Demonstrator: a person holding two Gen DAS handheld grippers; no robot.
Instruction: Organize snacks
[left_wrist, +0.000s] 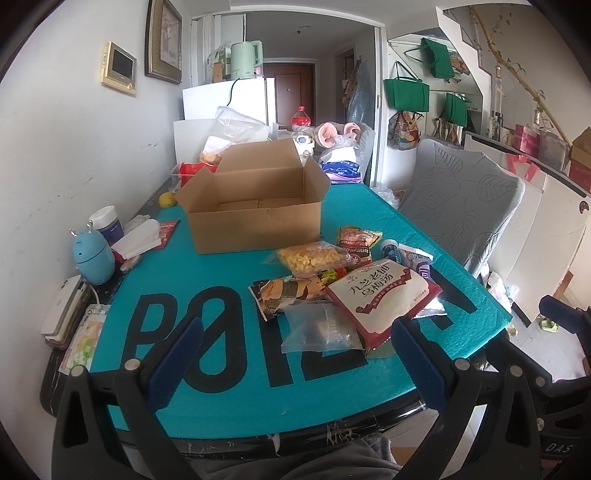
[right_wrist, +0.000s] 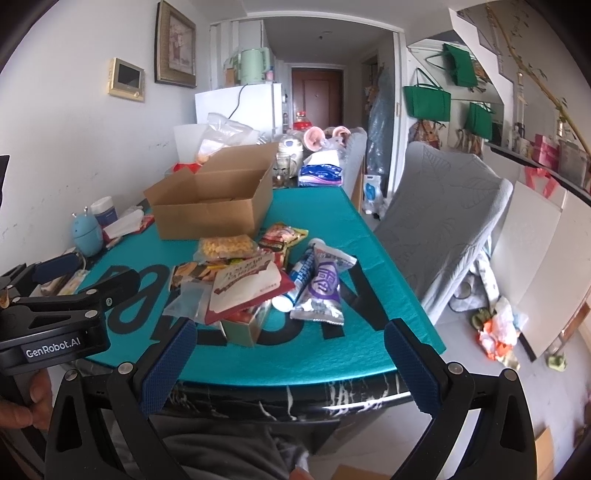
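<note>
An open, empty cardboard box (left_wrist: 255, 210) stands on the teal mat (left_wrist: 221, 373); it also shows in the right wrist view (right_wrist: 210, 206). A pile of snack packs lies in front of it: a red-and-white pouch (left_wrist: 382, 295) (right_wrist: 247, 288), a yellow corn snack bag (left_wrist: 310, 258) (right_wrist: 227, 247), a clear zip bag (left_wrist: 319, 328), a purple pouch (right_wrist: 325, 286) and a blue-white tube (right_wrist: 299, 275). My left gripper (left_wrist: 295, 362) is open and empty at the table's near edge. My right gripper (right_wrist: 290, 365) is open and empty, also short of the pile.
A blue egg-shaped gadget (left_wrist: 92, 256), tissues (left_wrist: 138, 240) and a white jar (left_wrist: 107, 221) sit along the left wall. Bags, a bottle (left_wrist: 302, 118) and a plush toy (left_wrist: 336, 133) crowd behind the box. A grey covered chair (left_wrist: 461, 199) stands right of the table.
</note>
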